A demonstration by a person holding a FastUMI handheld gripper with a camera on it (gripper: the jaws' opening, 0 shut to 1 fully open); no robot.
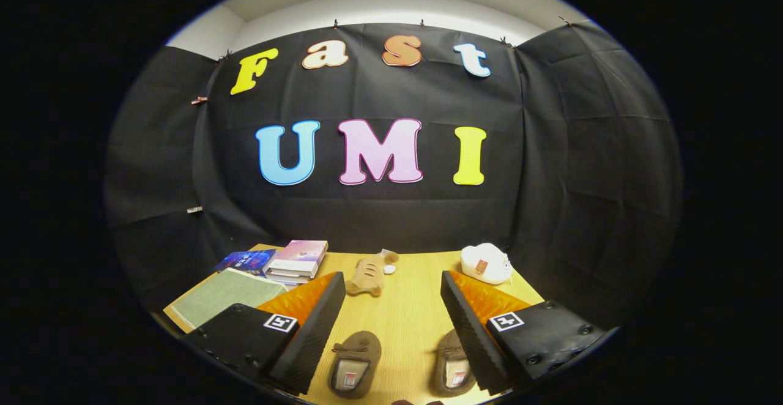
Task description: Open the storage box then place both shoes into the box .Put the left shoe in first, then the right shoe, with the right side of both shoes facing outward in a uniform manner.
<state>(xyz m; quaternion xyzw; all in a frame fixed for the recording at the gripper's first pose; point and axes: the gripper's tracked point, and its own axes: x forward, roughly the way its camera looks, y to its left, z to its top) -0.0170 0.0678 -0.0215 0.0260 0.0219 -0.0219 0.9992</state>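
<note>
Two brown shoes are sitting side by side on the wooden table point(407, 322), toes pointing away toward the black wall. The left shoe point(355, 363) is lying in the gap between the fingers, nearer the left finger point(312, 338). The right shoe point(454, 363) is lying close against the inner face of the right finger point(468, 331), partly hidden by it; whether they are touching cannot be told.

The gripper point(391, 331) is hovering above the table with its two fingers spread wide, nothing pinched between them and neither finger pressing on anything.

Beyond the fingertips, one tan plush toy point(367, 276) is lying at the middle of the table, with a small pale round thing point(389, 268) just beside it. One white plush point(486, 263) with a small red patch is sitting at the far right corner, well apart from the shoes.

At the far left, a short stack of books point(300, 262), a pink cover on top, is resting on the table; the number of books in the stack cannot be counted for certain. One blue book point(246, 261) is lying flat just beside the stack. One green cloth point(223, 295) is spreading flat in front of the books, reaching under the left finger's mount.

Both shoes are standing upright on their soles, open tops facing up, each showing a pale insole with a small red mark.
</note>
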